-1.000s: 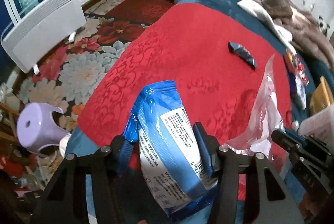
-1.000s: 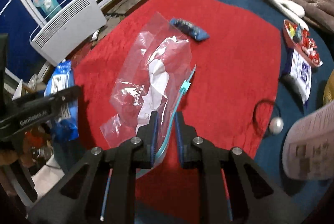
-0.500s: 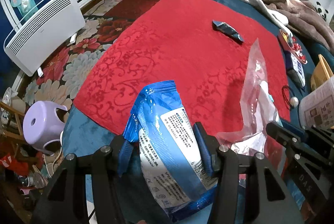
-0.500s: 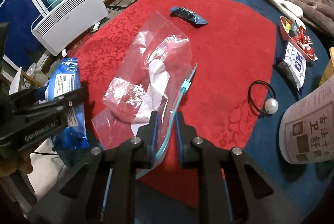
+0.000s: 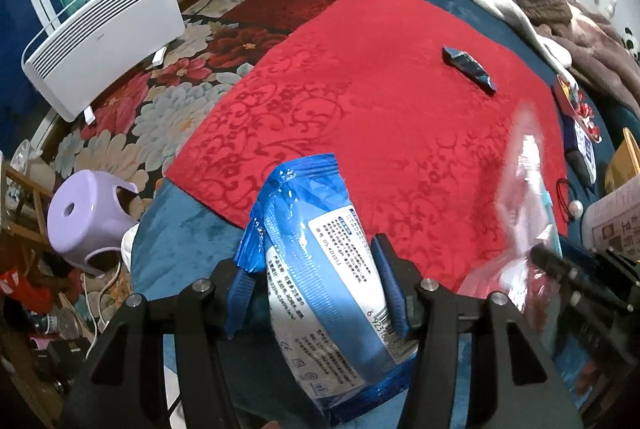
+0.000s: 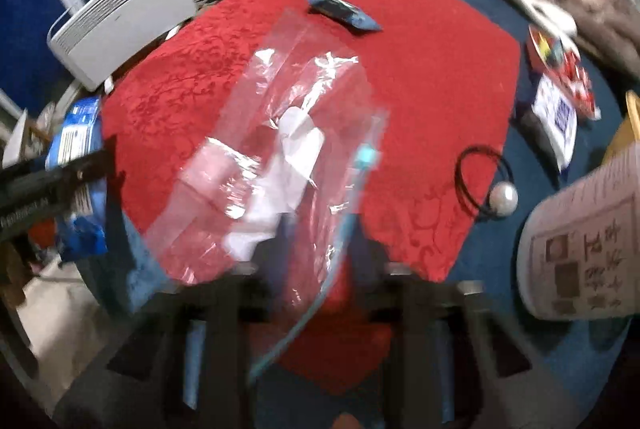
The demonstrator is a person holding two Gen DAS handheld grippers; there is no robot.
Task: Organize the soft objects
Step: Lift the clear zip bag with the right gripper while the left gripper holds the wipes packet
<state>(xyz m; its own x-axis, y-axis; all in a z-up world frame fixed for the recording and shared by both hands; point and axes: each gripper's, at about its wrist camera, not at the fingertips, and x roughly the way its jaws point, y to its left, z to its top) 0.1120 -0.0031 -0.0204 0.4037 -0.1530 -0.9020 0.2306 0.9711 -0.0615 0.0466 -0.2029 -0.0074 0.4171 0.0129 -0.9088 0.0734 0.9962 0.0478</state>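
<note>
The blue pack [image 5: 320, 269] of soft goods is a glossy, crinkled plastic pouch with a crimped top edge and a white printed label and barcode on its face. We see it held upright and slightly tilted at six o'clock in the left wrist view, over the near edge of the bed. Our left claw [image 5: 316, 285] is clamped on it, a blue pad pressing each side. At four o'clock from the pack, the clear zip bag [image 6: 288, 157] is see-through and wrinkled, with a teal zipper strip and slider, and pale folded contents inside. It lies between the fingers of our right claw [image 6: 320, 253], whose jaws are opening and blurred, the pads no longer pressing it. Under both spreads the red patterned cloth [image 5: 380, 117] on the bed. A small dark blue packet [image 5: 468, 67] lies on that cloth at one o'clock, well apart. A black hair tie with a pearl [image 6: 496, 189] rests at three o'clock in the right wrist view.
</note>
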